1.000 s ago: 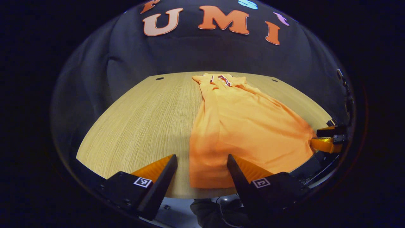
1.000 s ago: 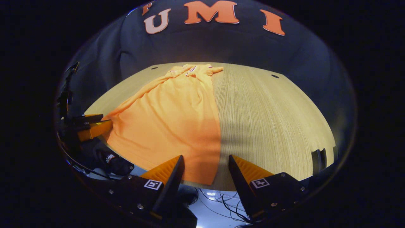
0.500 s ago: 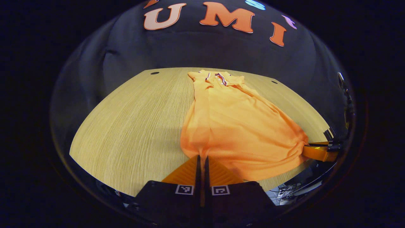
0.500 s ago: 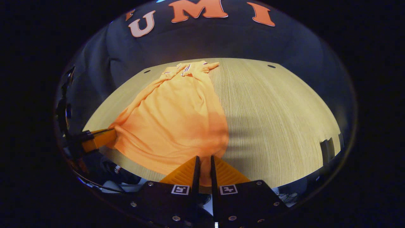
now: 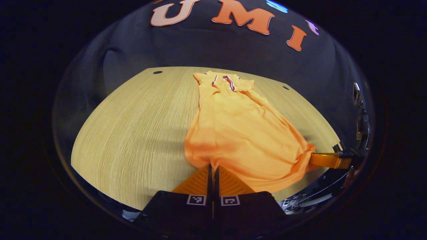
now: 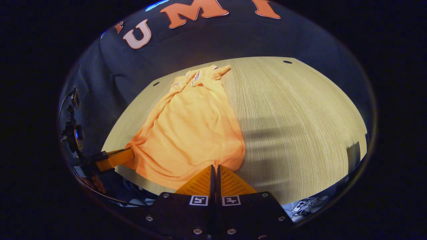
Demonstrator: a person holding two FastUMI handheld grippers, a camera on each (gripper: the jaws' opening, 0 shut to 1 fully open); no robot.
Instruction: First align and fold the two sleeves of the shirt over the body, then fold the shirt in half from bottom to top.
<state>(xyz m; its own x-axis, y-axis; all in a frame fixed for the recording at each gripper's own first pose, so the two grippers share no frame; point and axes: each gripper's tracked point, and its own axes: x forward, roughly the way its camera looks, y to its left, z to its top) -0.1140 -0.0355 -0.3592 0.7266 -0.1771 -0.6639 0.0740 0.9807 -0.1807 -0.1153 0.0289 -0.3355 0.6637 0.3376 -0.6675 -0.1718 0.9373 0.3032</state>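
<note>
An orange shirt (image 5: 240, 130) lies lengthwise on the wooden table (image 5: 133, 126), collar at the far end, both sleeves folded over the body. My left gripper (image 5: 212, 165) is shut on the shirt's bottom hem at its left corner, and the cloth bunches up there. In the right gripper view the shirt (image 6: 193, 126) runs away from my right gripper (image 6: 215, 166), which is shut on the hem's right corner. Each view also shows the other gripper pinching the far hem corner: the right gripper (image 5: 313, 156) and the left gripper (image 6: 128, 154).
The table (image 6: 300, 110) has bare wood on both sides of the shirt, with small dark holes near its far corners (image 5: 157, 72). Its near edge runs just under both grippers. Cables and stands sit beyond the table's side edges.
Both grippers went from open, straddling the hem, to shut on it. The hem corners are now lifted and drawn slightly forward, rumpling the lower shirt.
</note>
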